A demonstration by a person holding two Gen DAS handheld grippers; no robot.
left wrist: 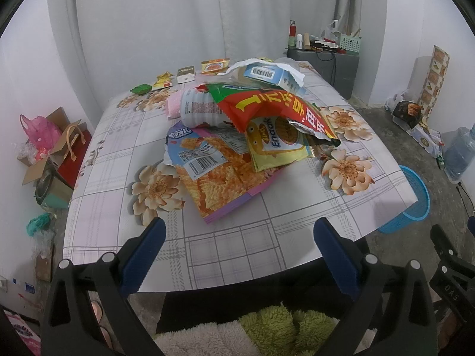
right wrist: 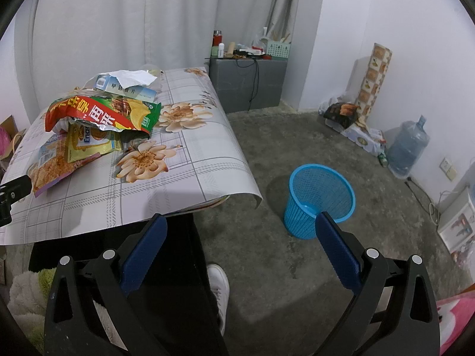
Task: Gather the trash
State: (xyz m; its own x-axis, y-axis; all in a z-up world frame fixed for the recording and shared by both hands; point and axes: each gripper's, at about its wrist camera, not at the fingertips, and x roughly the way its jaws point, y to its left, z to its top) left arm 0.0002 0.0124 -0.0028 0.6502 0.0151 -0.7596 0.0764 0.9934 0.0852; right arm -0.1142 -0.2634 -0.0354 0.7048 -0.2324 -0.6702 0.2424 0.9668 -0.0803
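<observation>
The wrapper pile [left wrist: 246,136] is faced head-on by the spread, empty left gripper [left wrist: 239,255], while the equally spread right gripper [right wrist: 240,255] is aimed at the blue basket [right wrist: 319,198].

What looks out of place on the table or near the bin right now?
Empty snack wrappers lie heaped mid-table: a torn-open red chip bag over a yellow packet and an orange noodle wrapper. Smaller scraps dot the far edge. The blue basket stands upright on the floor; nothing shows inside.
</observation>
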